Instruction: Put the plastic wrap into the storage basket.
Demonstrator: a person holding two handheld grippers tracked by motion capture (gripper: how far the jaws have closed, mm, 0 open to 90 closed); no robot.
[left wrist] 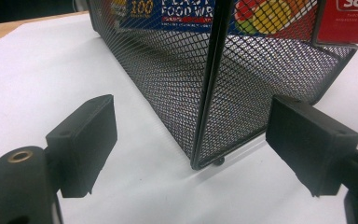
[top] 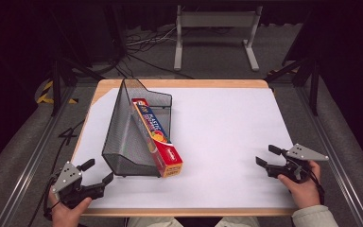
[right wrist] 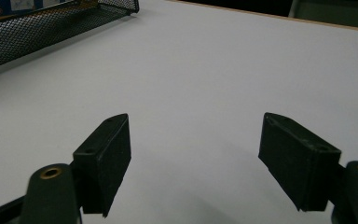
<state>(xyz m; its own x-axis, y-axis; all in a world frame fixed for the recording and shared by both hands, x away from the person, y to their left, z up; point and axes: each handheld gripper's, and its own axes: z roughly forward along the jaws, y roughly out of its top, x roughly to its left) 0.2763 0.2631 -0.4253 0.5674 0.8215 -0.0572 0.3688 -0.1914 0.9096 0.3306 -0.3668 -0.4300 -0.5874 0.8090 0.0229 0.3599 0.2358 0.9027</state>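
From above, a black wire-mesh basket (top: 134, 130) sits left of centre on the white-covered bench (top: 227, 137), holding a long red-and-blue plastic-wrap box (top: 157, 137) that juts past its near end. Left tongs (top: 98, 171) and right tongs (top: 263, 155) gape empty. The left gripper view faces the basket's corner (left wrist: 205, 107). The right gripper view crosses bare bench (right wrist: 214, 70).

Mesh, card, paper and wood

The holder (top: 127, 137) is black metal mesh, fine and matt; the box (top: 158, 139) in it is glossy printed card. The surface (top: 227, 137) is smooth matt white sheet over a pale wood edge; the left gripper (left wrist: 191, 149) has matt black plastic jaws.
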